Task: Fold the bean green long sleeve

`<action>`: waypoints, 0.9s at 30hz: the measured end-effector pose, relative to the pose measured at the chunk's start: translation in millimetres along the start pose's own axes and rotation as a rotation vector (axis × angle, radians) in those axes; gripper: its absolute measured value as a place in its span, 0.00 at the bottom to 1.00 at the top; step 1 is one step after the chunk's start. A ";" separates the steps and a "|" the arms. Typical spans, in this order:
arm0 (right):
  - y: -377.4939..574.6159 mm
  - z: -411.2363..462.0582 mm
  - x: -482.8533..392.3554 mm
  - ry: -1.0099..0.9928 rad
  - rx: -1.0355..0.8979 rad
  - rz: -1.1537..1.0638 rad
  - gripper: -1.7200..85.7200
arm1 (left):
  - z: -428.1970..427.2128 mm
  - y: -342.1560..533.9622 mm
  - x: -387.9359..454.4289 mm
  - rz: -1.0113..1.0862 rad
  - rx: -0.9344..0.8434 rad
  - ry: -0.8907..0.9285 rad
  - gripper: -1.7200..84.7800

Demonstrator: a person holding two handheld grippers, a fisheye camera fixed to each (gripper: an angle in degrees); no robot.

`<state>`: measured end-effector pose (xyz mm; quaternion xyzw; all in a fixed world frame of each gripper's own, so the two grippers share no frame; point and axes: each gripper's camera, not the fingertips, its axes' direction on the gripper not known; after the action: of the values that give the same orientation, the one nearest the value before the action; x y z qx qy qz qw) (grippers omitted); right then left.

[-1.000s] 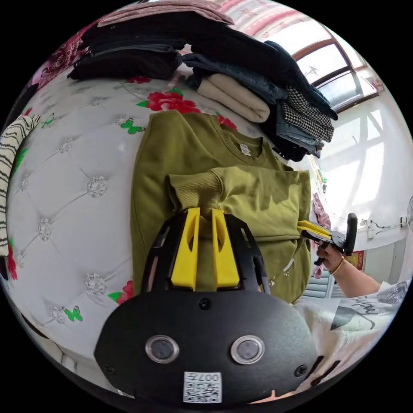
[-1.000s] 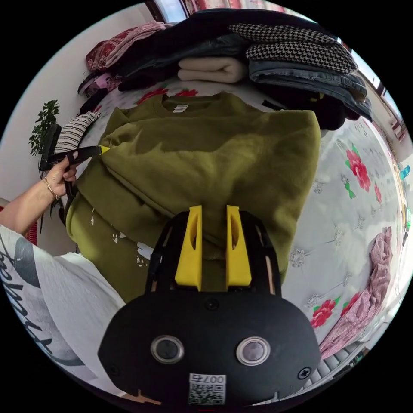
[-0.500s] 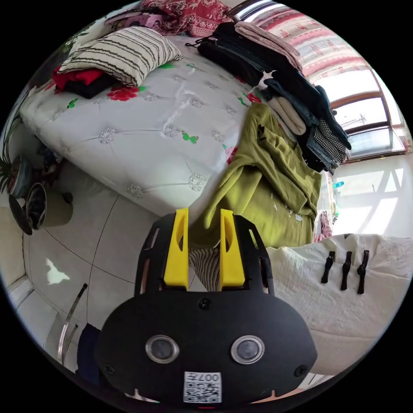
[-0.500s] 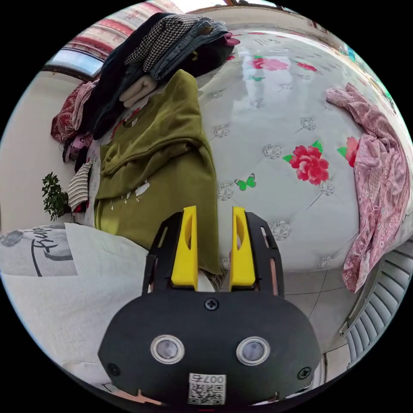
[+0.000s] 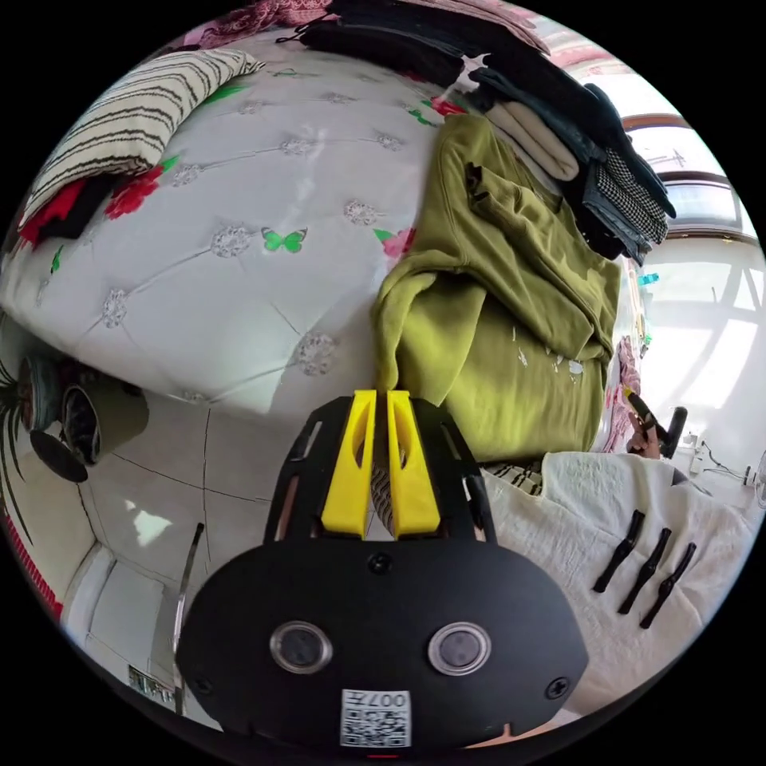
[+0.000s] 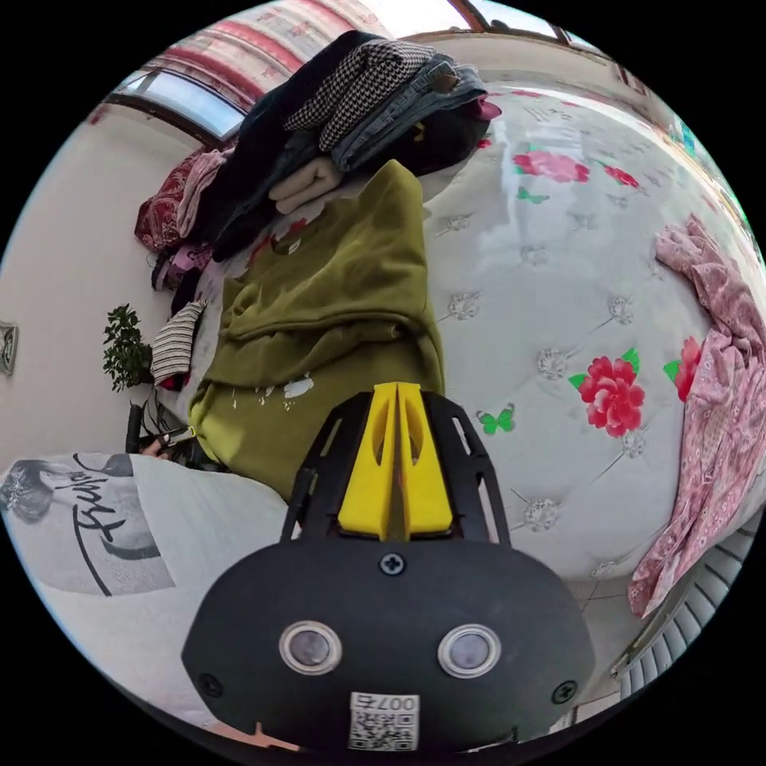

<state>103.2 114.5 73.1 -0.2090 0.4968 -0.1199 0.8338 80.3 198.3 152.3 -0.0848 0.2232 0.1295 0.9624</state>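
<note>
The bean green long sleeve [image 5: 511, 319] was draped over the bed [image 5: 239, 279] edge; each hem corner was pinched by the left gripper [image 5: 381, 471] and right gripper [image 6: 396, 471]. Soft, heavy fleece was judged floppy.

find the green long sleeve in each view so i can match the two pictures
Left gripper view: the green long sleeve lies right of centre, its hem at the bed's near edge, just beyond the left gripper.
Right gripper view: it sits left of centre, running up from the right gripper toward the top.
Shared landmark: the stack of folded clothes at the garment's collar end, with a houndstooth piece in it.
</note>
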 end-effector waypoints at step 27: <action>-9.5 28.2 -11.8 0.045 -0.168 -0.076 0.04 | -36.7 -45.3 35.2 0.156 0.058 0.217 0.03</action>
<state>122.5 117.3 98.5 -0.2941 0.5153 -0.1139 0.7969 108.9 154.5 108.7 -0.0530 0.3357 0.1877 0.9216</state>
